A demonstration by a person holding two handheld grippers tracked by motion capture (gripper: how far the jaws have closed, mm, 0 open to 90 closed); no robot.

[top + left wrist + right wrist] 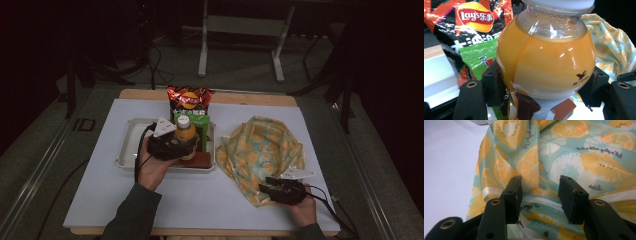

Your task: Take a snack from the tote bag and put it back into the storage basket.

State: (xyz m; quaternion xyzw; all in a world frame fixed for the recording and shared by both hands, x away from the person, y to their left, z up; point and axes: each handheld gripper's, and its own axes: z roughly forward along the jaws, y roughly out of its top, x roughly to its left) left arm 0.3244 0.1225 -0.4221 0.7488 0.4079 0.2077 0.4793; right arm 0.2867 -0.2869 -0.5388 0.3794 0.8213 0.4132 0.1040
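Observation:
A round orange juice bottle with a white cap is over the white tray, upright. My left gripper is shut on it. In the left gripper view both pads press the bottle at its lower sides, with the left gripper at its base. A citrus-print fabric bag lies crumpled to the right of the tray. My right gripper rests at the bag's near edge. In the right gripper view the right gripper stands open over the bag, with folds and a white strap between the jaws.
A red and black chips bag lies at the tray's far side, with a green packet in front of it. A brown flat item sits in the tray under the bottle. The white table sheet ends close behind both hands.

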